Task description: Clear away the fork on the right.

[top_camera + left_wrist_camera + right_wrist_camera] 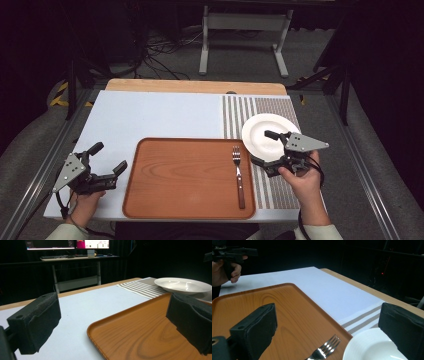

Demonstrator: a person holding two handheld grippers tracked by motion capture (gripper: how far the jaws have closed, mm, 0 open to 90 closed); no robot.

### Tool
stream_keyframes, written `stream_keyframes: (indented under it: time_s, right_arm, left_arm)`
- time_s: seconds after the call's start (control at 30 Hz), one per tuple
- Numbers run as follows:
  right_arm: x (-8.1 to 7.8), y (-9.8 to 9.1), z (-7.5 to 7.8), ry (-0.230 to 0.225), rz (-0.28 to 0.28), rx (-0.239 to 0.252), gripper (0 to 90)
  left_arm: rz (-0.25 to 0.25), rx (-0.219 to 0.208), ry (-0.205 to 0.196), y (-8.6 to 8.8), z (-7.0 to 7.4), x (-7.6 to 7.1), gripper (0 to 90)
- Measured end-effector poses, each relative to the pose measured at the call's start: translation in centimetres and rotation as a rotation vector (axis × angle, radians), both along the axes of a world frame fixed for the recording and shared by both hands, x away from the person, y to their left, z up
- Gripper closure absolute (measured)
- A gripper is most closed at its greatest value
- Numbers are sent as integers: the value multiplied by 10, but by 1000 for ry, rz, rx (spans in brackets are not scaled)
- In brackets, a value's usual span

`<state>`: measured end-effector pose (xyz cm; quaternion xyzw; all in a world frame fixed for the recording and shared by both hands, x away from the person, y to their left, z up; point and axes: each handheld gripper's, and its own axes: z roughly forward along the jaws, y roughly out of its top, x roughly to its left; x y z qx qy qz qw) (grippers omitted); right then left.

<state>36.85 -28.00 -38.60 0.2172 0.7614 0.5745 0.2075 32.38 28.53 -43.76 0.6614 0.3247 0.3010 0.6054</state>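
The left tool (107, 157) hovers with its jaws spread wide and empty, just left of the rectangular wood-grain orange tray (175, 175) on the pale blue surface (150, 115). The right tool (267, 150) is likewise spread, its jaws reaching over the near rim of the round white plate (262, 130) on the striped placemat (240, 110). A silver fork with a wooden handle (238, 175) lies on the tray, just left of the right tool.

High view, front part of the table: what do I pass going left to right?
Left gripper → tray → fork → plate → right gripper, reaching over the plate's near edge.
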Motion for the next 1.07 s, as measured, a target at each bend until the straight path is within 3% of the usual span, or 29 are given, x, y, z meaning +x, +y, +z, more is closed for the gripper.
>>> stream_keyframes:
  time_s: [0.27, 0.37, 0.73, 1.07]
  right_arm:
    - [-10, -24, -17, -3, -49, 41, 25]
    - [-11, -30, -21, 3, -64, 35, 24]
    - [-17, -43, -49, 41, -110, 69, 23]
    - [-16, -47, -57, 59, -144, 68, 19]
  left_arm:
    - [2, 5, 0, 0, -1, 0, 2]
    - [2, 4, -1, 0, -1, 1, 2]
    - [2, 8, -3, 1, 0, 1, 2]
    - [3, 10, 10, 0, -2, 2, 2]
